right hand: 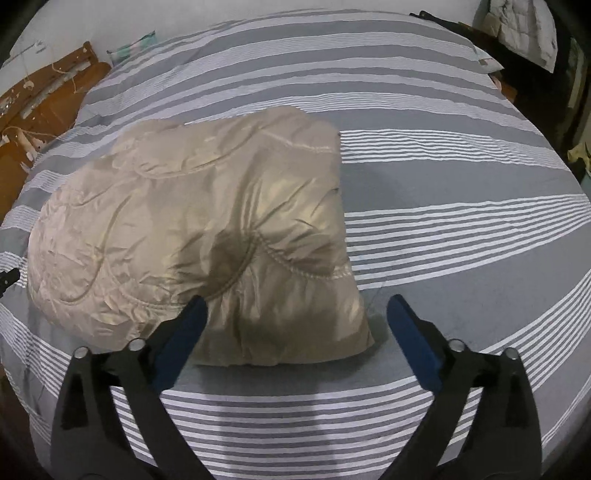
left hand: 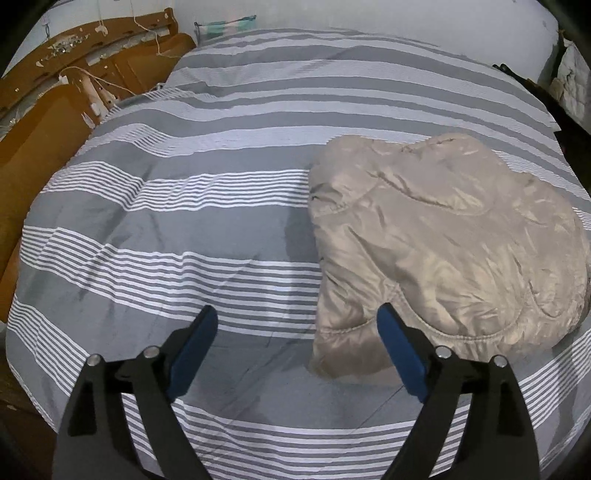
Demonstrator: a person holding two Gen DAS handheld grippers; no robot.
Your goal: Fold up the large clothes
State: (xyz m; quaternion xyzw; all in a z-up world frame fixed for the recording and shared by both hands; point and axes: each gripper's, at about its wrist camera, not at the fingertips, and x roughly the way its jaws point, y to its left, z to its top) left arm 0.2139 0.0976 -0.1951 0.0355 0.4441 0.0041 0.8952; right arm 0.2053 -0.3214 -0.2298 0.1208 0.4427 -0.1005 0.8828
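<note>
A shiny beige puffer jacket (left hand: 443, 243) lies folded into a compact bundle on the grey-and-white striped bed cover (left hand: 184, 229). In the left wrist view it sits to the right. My left gripper (left hand: 297, 314) is open and empty, held above the cover just left of the jacket's near edge. In the right wrist view the jacket (right hand: 192, 229) fills the left middle. My right gripper (right hand: 297, 304) is open and empty, hovering over the jacket's near right corner, above the striped cover (right hand: 461, 229).
A wooden headboard (left hand: 55, 96) with cords runs along the left side of the bed. Pillows in the same striped cloth lie at the far end (left hand: 332, 66). Dark items and a white quilted thing (right hand: 524, 33) stand at the far right.
</note>
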